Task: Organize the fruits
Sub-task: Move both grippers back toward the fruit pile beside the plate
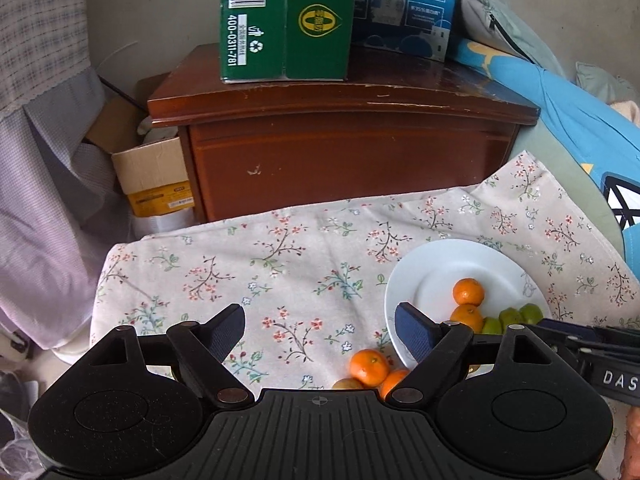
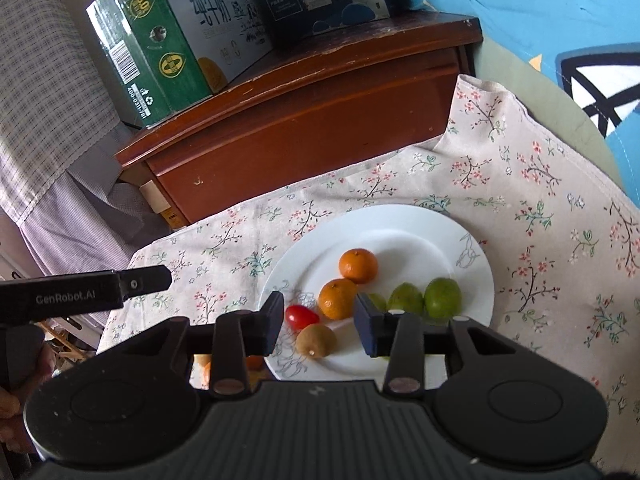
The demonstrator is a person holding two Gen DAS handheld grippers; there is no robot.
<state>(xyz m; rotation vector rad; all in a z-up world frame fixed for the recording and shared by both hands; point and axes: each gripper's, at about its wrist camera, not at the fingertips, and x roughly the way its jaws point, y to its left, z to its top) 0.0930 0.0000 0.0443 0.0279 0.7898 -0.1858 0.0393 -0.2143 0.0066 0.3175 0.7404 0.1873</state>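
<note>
Plate point(image 2: 476, 264): white, on floral cloth point(image 2: 540, 184); holds two tangerines point(image 2: 358, 266), cherry tomato point(image 2: 301, 316), kiwi point(image 2: 316, 340), green fruits point(image 2: 442, 298).
Loose fruit: tangerine point(image 1: 369, 366) on cloth beside plate.
Right gripper point(image 2: 318, 322): jaws apart, empty, over plate.
Left gripper point(image 1: 320, 330): jaws wide, empty.

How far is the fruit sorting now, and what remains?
Done: the plate holds two oranges, green fruits, a tomato and a kiwi. In hand: nothing; the right gripper is open over the plate, and the left gripper is open too. Left: loose oranges and a brownish fruit lie on the cloth beside the plate.
</note>
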